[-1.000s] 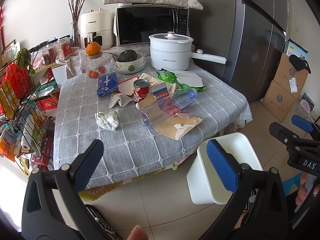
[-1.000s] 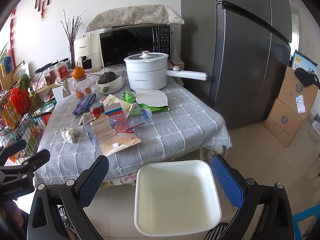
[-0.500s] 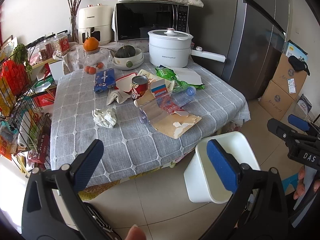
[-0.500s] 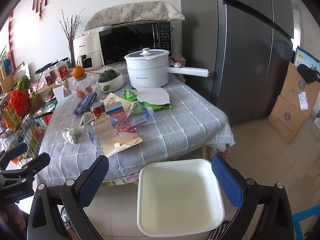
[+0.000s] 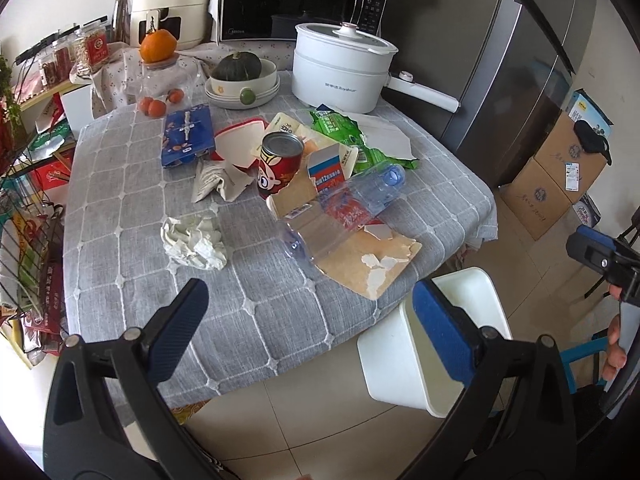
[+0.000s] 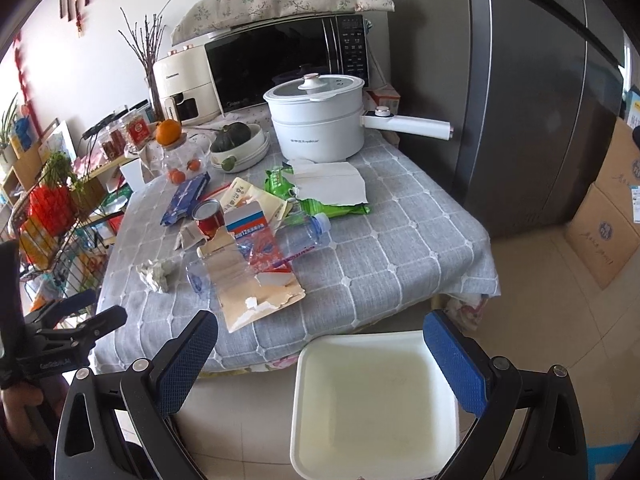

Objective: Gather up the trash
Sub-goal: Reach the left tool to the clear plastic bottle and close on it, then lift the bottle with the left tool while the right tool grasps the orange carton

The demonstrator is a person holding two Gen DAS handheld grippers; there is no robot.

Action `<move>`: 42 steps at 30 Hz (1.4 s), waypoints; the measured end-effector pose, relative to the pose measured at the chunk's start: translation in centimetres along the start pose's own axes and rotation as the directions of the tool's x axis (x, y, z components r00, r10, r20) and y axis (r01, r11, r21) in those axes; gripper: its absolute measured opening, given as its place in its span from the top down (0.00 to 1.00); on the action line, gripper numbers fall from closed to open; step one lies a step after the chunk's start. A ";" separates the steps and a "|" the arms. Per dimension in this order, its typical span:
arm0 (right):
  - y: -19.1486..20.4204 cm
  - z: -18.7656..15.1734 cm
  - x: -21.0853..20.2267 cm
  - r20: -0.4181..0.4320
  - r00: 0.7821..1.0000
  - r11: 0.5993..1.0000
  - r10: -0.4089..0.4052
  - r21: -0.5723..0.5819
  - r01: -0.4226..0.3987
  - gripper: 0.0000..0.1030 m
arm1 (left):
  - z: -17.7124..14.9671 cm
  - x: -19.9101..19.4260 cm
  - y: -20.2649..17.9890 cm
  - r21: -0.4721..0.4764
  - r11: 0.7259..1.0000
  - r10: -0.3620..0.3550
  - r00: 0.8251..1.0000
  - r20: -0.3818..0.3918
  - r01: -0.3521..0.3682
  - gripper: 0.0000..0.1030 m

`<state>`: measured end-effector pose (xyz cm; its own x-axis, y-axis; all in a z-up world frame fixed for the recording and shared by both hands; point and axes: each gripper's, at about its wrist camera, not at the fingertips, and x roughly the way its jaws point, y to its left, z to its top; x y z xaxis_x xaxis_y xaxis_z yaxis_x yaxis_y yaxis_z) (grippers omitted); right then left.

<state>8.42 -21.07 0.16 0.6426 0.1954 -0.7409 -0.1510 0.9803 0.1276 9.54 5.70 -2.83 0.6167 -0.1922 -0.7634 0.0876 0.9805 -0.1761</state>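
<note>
Trash lies on the grey checked tablecloth (image 5: 132, 216): a crumpled white paper ball (image 5: 194, 242), a red can (image 5: 280, 166), a clear plastic bottle (image 5: 340, 212), a torn brown envelope (image 5: 368, 260), a green wrapper (image 5: 340, 132) and a blue packet (image 5: 187, 134). A white bin (image 6: 374, 404) stands on the floor at the table's front edge. My left gripper (image 5: 308, 332) is open and empty, short of the table's front edge. My right gripper (image 6: 320, 364) is open and empty, above the bin. The paper ball (image 6: 156, 274) and bottle (image 6: 296, 236) also show in the right wrist view.
A white electric pot (image 5: 340, 68), a bowl with a squash (image 5: 240, 76), a microwave (image 5: 296, 0) and an air fryer (image 5: 168, 0) stand at the back. A wire rack (image 5: 28, 216) is left of the table. A fridge (image 6: 532, 100) and cardboard boxes (image 5: 556, 176) are at the right.
Both grippers have moved closer to the table, the left one also higher over its front edge. Both stay open and empty.
</note>
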 end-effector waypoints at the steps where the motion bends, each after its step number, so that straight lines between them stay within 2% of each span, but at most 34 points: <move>1: -0.3 0.0 0.7 -0.005 1.000 1.000 0.010 0.008 -0.010 0.00 | 0.5 0.9 0.2 0.011 1.000 -0.013 1.000 -0.005 0.013 0.04; 2: -0.4 -0.1 1.5 -0.015 1.000 1.000 0.015 0.017 -0.014 0.00 | 0.8 1.8 0.2 0.030 0.999 -0.018 1.000 -0.010 0.019 0.07; 5: -1.1 -0.3 4.1 -0.115 0.993 1.000 0.017 0.015 -0.015 0.00 | 1.6 4.5 -0.4 0.099 0.994 -0.047 0.999 -0.023 0.049 0.16; 9: -1.8 0.4 5.5 -0.137 0.991 1.000 -0.011 0.012 0.013 0.00 | 2.9 8.0 -2.2 0.216 0.973 -0.066 0.994 -0.083 0.083 0.18; 12: -2.5 1.2 6.1 -0.148 0.989 0.999 -0.022 0.032 0.027 0.00 | 4.4 10.6 -4.5 0.347 0.934 -0.034 0.986 -0.166 0.091 0.18; 15: -3.2 1.8 6.7 -0.163 0.986 0.997 -0.019 0.065 0.030 0.00 | 5.9 12.6 -7.0 0.482 0.871 0.016 0.977 -0.212 0.091 0.21; 18: -3.7 2.1 7.0 -0.176 0.984 0.997 -0.030 0.069 0.043 0.00 | 7.4 14.7 -8.7 0.535 0.838 0.056 0.959 -0.277 0.106 0.31; 20: -4.0 2.1 7.1 -0.182 0.981 0.995 -0.062 0.061 0.075 0.00 | 8.3 16.3 -9.4 0.550 0.829 0.092 0.946 -0.311 0.101 0.35; 24: -5.2 2.0 7.3 -0.190 0.978 0.993 -0.086 0.068 0.100 0.00 | 9.1 18.4 -10.2 0.539 0.835 0.122 0.918 -0.378 0.112 0.35; 27: -6.0 1.8 7.4 -0.200 0.976 0.991 -0.087 0.086 0.106 0.00 | 8.6 19.6 -10.4 0.577 0.814 0.202 0.899 -0.388 0.067 0.35; 28: -6.2 1.7 7.4 -0.205 0.975 0.990 -0.084 0.091 0.105 0.00 | 8.4 19.8 -10.3 0.577 0.815 0.214 0.892 -0.398 0.061 0.35; 29: -6.3 1.6 7.5 -0.209 0.974 0.990 -0.081 0.095 0.103 0.00 | 8.2 19.8 -10.2 0.579 0.814 0.224 0.892 -0.392 0.051 0.34; 31: -6.3 1.4 7.6 -0.219 0.974 0.991 -0.066 0.099 0.089 0.00 | 8.0 19.6 -10.0 0.577 0.816 0.227 0.896 -0.380 0.038 0.34; 34: -6.1 1.2 7.9 -0.233 0.971 0.993 -0.049 0.097 0.074 0.00 | 8.1 19.2 -10.0 0.552 0.834 0.218 0.910 -0.354 0.014 0.35; 42: -5.6 1.0 9.3 -0.257 0.965 0.992 -0.043 0.104 0.072 0.00 | 8.0 11.7 -6.3 0.340 0.940 0.067 0.969 -0.237 0.018 0.36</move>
<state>16.00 -24.70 -6.80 0.4334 0.1387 -0.8905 -0.0256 0.9896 0.1416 22.43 -2.35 -5.67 0.4181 -0.1302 -0.8990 0.3593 0.9327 0.0320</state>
